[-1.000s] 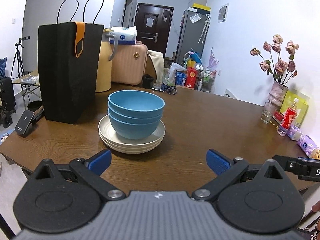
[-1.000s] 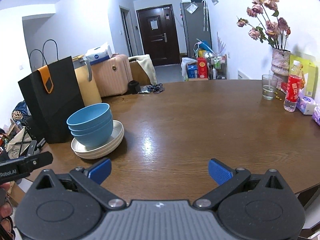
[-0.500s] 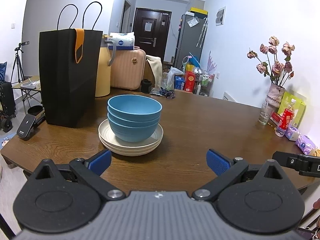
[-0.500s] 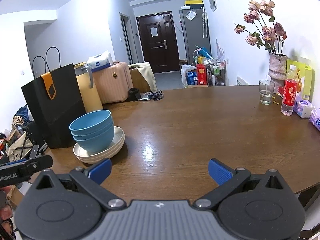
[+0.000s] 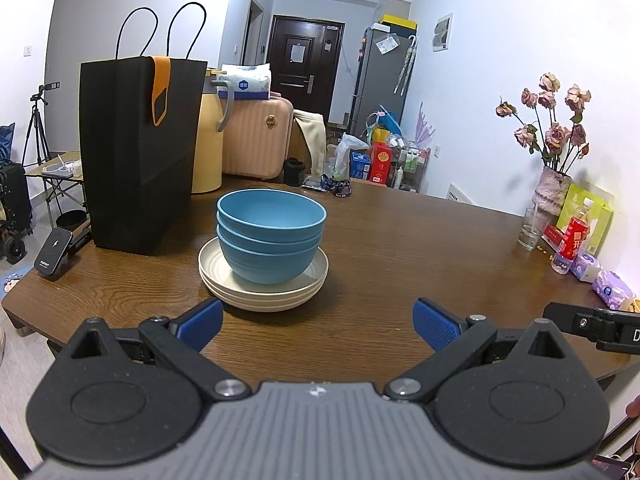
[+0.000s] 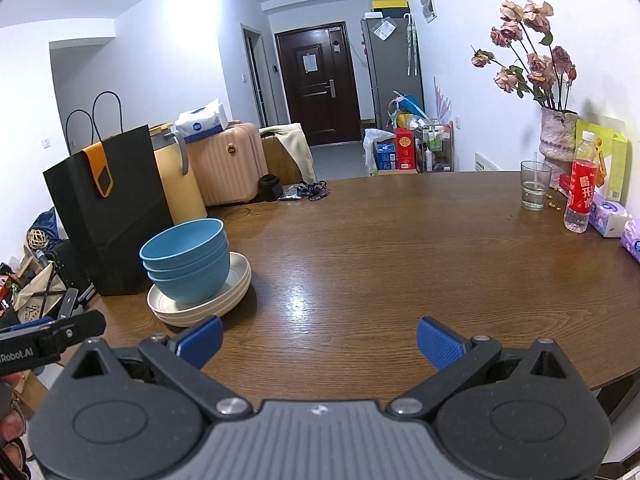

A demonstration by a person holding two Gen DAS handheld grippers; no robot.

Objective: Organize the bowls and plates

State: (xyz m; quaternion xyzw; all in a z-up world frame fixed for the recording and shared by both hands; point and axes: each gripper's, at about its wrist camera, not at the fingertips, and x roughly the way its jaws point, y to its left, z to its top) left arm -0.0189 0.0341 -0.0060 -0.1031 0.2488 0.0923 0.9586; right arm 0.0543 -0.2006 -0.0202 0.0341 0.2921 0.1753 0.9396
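Three blue bowls (image 5: pixel 271 236) are sitting nested inside one another on a stack of cream plates (image 5: pixel 263 285), left of centre in the left wrist view and at the lower left of the right wrist view, on the brown wooden worktop (image 5: pixel 400 248) just beside a black paper bag (image 5: pixel 138 152). Judging by the matte, even finish, bowls and plates are probably a light, stiff plastic or fibre ware rather than ceramic, so they should lift easily and are unlikely to shatter. The smooth curved walls may slip, though, and nested bowls may cling and come up together. The best hold looks to be the top bowl's rim, one pad inside and one outside; a plate is best taken at its raised edge.

The left tongs (image 5: pixel 318 322) are standing wide open at the bottom of their frame, gripping nothing and touching nothing, short of the plates. The right tongs (image 6: pixel 319 340) are likewise spread wide and empty, hovering over bare worktop with the stack off to their left.
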